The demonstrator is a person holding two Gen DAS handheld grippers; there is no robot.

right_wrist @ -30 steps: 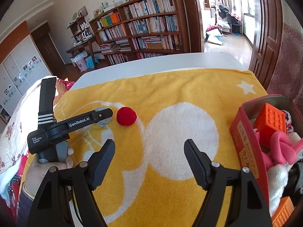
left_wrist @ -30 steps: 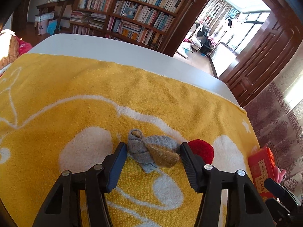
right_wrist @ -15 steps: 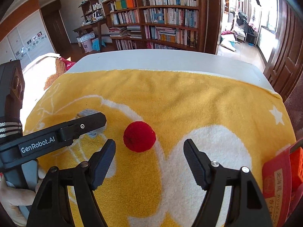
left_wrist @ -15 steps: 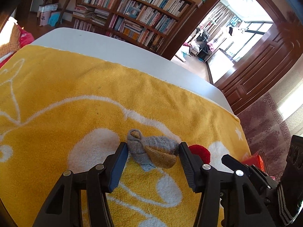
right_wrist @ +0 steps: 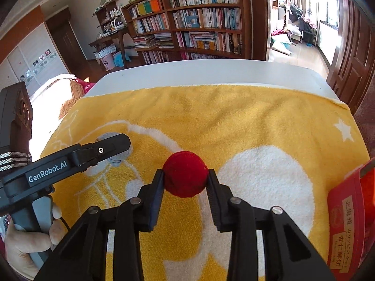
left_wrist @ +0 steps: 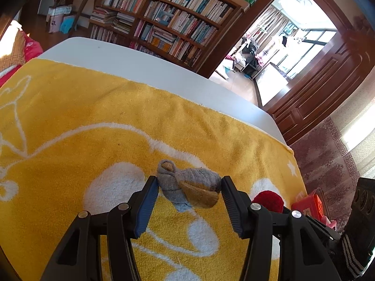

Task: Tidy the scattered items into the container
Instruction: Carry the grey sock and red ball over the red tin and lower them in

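A rolled grey and tan sock lies on the yellow towel. My left gripper has closed on it, both pads touching its ends. A red pompom ball sits on the towel; my right gripper is shut on it, pads pressing both sides. The ball also shows in the left wrist view. The red container stands at the towel's right edge, and shows in the left wrist view with an orange block inside. The left gripper's body hides most of the sock in the right wrist view.
The towel covers a white table whose far edge is bare. A bookshelf stands behind it. A bed with red and plaid cloth lies to the left. A doorway and patterned rug are at the right.
Both grippers have closed: the left onto the sock, the right onto the red ball after swinging left and forward to it from near the container.
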